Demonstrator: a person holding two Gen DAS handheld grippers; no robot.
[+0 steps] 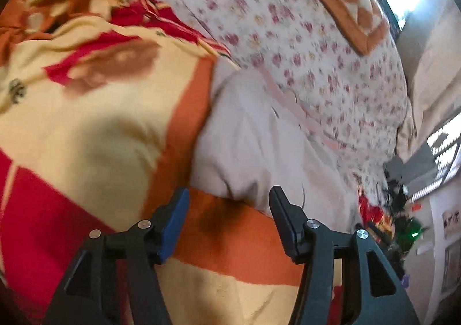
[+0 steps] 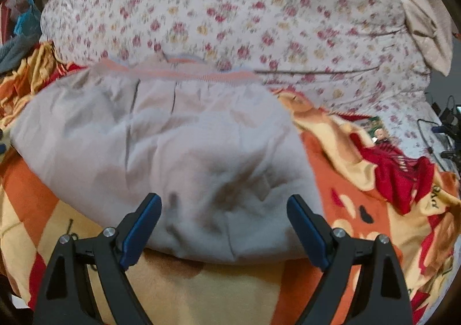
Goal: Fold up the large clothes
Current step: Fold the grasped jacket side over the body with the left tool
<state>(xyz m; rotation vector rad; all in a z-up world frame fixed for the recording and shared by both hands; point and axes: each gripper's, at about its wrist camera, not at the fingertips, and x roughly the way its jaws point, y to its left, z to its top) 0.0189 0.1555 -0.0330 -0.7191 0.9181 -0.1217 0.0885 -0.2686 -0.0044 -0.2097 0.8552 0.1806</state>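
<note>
Your pale folded garment (image 2: pixel 161 146) lies on the orange-and-cream blanket (image 2: pixel 230 290), its striped waistband (image 2: pixel 184 73) at the far edge against the floral sheet (image 2: pixel 259 17). Its long axis runs side to side. Your right gripper (image 2: pixel 224 227) hangs spread over its near hem; your left gripper (image 1: pixel 229 221) is spread, pinching nothing, beside its corner.

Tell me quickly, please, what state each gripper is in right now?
Left gripper: open, nothing between its jaws.
Right gripper: open wide, empty, above the grey garment.
</note>
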